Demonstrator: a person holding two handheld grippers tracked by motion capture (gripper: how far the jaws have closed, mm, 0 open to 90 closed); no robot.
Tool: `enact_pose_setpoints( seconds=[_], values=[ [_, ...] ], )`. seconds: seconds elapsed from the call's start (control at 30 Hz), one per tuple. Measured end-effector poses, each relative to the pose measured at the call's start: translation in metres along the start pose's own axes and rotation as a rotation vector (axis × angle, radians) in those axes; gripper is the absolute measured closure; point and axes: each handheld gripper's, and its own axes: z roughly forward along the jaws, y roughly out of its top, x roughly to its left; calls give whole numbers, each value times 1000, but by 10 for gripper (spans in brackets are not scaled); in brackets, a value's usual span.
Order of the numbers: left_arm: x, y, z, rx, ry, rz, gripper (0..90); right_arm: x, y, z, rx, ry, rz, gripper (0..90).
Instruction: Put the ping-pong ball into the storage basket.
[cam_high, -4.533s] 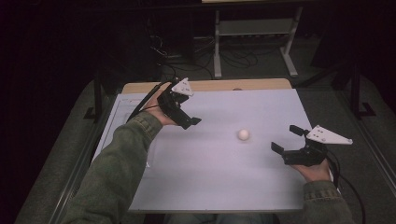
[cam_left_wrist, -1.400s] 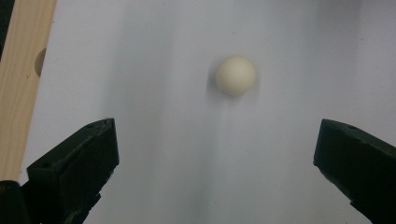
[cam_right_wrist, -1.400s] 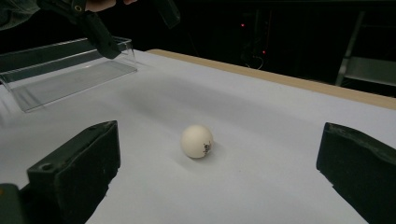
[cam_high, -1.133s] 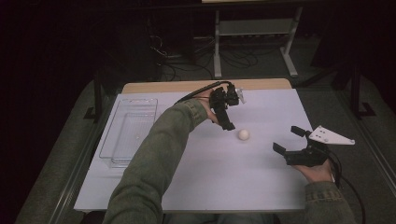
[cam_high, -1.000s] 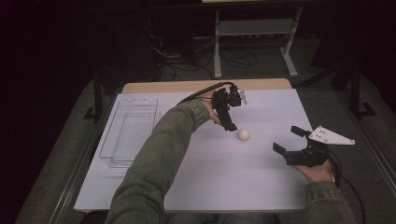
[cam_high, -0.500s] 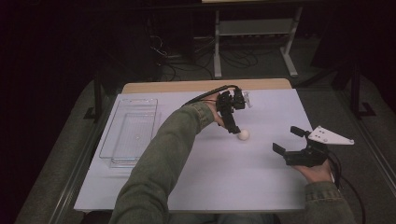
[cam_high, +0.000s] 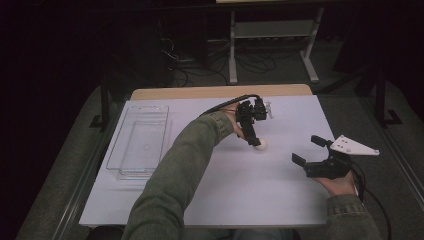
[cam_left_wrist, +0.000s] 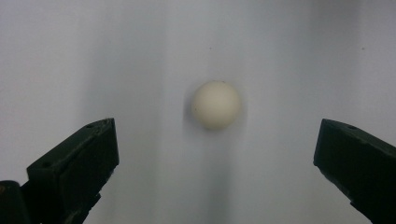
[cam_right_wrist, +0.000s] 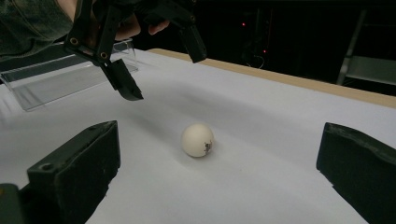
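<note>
A small white ball (cam_high: 261, 144) lies near the middle of the white table (cam_high: 225, 195). My left gripper (cam_high: 254, 139) hangs just above it, pointing down, open. In the left gripper view the ball (cam_left_wrist: 216, 105) sits on the table between the two wide-apart jaws of the left gripper (cam_left_wrist: 217, 140), touching neither. My right gripper (cam_high: 309, 151) rests open at the right, aimed at the ball. Seen from the right gripper (cam_right_wrist: 218, 156), the ball (cam_right_wrist: 197, 140) carries a small dark print, and the left gripper (cam_right_wrist: 161, 70) hovers above and behind it.
A clear plastic tray (cam_high: 140, 140) lies on the table's left side, also seen as the tray (cam_right_wrist: 56, 79) behind the left gripper. The far table edge (cam_high: 220, 92) is bare wood. Beyond it stand dark floor, cables and a metal stand (cam_high: 272, 30).
My left gripper has travelled from the tray side rightward across the table and come down over the ball, uncovering the tray. The right gripper and the ball have stayed put.
</note>
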Motion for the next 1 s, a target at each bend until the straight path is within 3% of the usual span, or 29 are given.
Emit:
enact_pose_setpoints(
  seconds=[0.43, 1.0],
  values=[
    [-1, 2, 8, 10, 2, 12, 0, 0, 0, 0, 2, 0, -2, 0],
    [-1, 5, 21, 13, -9, -4, 0, 0, 0, -1, -5, -1, 1, 0]
  ],
)
